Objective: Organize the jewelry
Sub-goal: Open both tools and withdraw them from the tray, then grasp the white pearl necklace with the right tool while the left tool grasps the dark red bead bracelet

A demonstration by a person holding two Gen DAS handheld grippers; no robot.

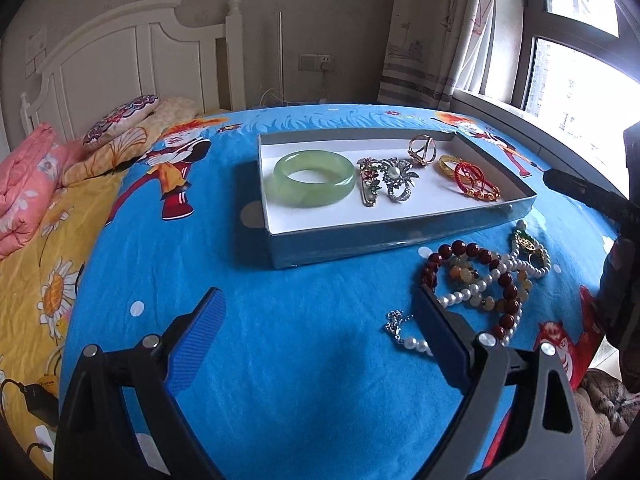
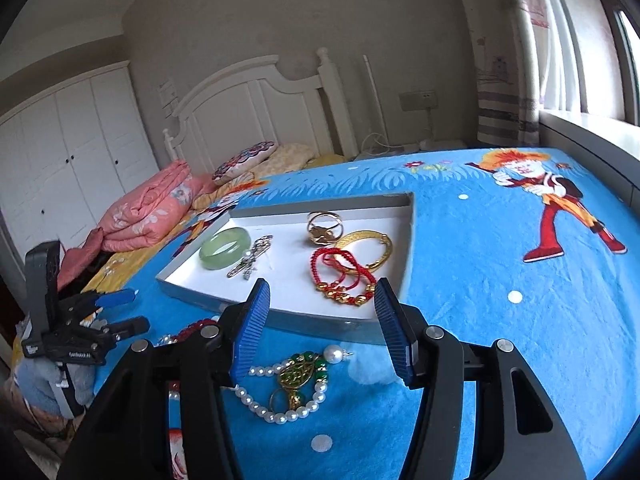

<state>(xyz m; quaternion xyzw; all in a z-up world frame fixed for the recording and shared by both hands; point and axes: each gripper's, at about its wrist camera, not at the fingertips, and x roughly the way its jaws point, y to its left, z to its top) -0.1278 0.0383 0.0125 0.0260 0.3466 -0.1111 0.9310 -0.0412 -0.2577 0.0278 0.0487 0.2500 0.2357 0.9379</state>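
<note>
A shallow white-lined box (image 1: pixel 400 232) (image 2: pixel 280 314) lies on the blue cartoon blanket. It holds a green jade bangle (image 1: pixel 314 182) (image 2: pixel 225 248), two brooches (image 1: pixel 388 182) (image 2: pixel 250 258), a gold ring (image 1: pixel 422 146) (image 2: pixel 324 228), a gold bangle (image 1: pixel 448 164) (image 2: pixel 366 250) and a red cord bracelet (image 1: pixel 476 184) (image 2: pixel 342 280). In front of the box lies a heap with a red bead bracelet (image 1: pixel 480 252) and a pearl necklace (image 1: pixel 472 292) (image 2: pixel 280 412) with a green-gold pendant (image 1: pixel 528 244) (image 2: pixel 298 374). My left gripper (image 1: pixel 316 296) (image 2: pixel 134 309) stands open above bare blanket, its right finger beside the heap. My right gripper (image 2: pixel 322 286) is open over the box's near rim, nothing between its pads.
A folded pink quilt (image 1: pixel 24 184) (image 2: pixel 148 208) and pillows (image 1: pixel 124 120) lie toward the white headboard (image 2: pixel 256 108). The window sill (image 1: pixel 520 112) runs along the right. A black charger with cable (image 1: pixel 34 400) sits on the yellow sheet at the left.
</note>
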